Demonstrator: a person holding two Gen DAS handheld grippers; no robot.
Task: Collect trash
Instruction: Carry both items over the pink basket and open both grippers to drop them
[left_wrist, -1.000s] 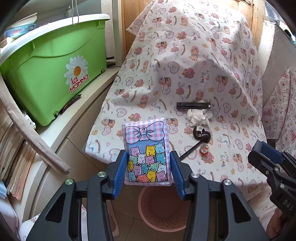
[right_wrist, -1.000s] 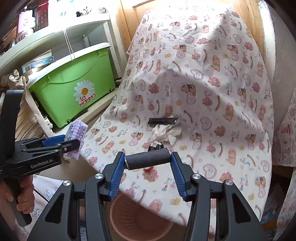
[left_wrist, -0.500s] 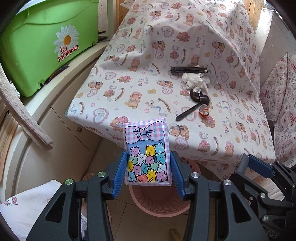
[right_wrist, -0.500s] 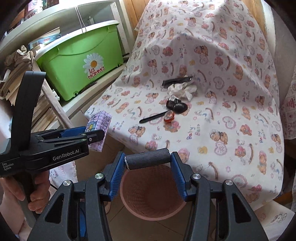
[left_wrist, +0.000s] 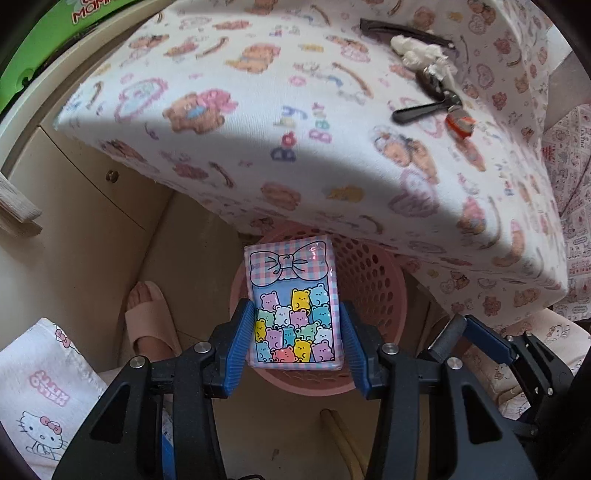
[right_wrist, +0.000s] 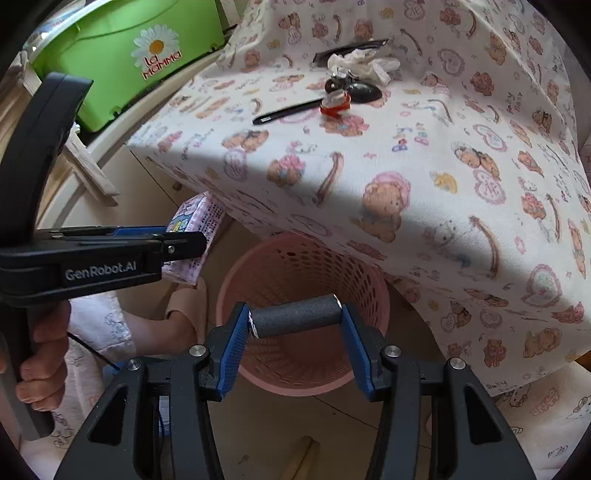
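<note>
My left gripper (left_wrist: 294, 334) is shut on a pastel tissue pack (left_wrist: 293, 306) printed with a bow and coloured bears, held above the pink perforated trash basket (left_wrist: 369, 273) on the floor. My right gripper (right_wrist: 294, 323) is shut on a dark grey foam cylinder (right_wrist: 295, 315), held over the same basket (right_wrist: 303, 269). The left gripper (right_wrist: 184, 242) with the pack (right_wrist: 195, 221) shows at the left of the right wrist view. On the table lie a crumpled white tissue (right_wrist: 364, 62), a black spoon (right_wrist: 295, 109), a black wrapper (right_wrist: 351, 50) and a red-orange cap (right_wrist: 334, 103).
The table (right_wrist: 424, 177) with its bear-print cloth overhangs the far side of the basket. A green La Mamma bin (right_wrist: 129, 51) stands on a shelf at the left. The person's slippered foot (left_wrist: 147, 321) is on the floor left of the basket.
Both grippers have dropped from table height and tilted down toward the floor. The basket now lies directly under both, and each held item hangs over it.
</note>
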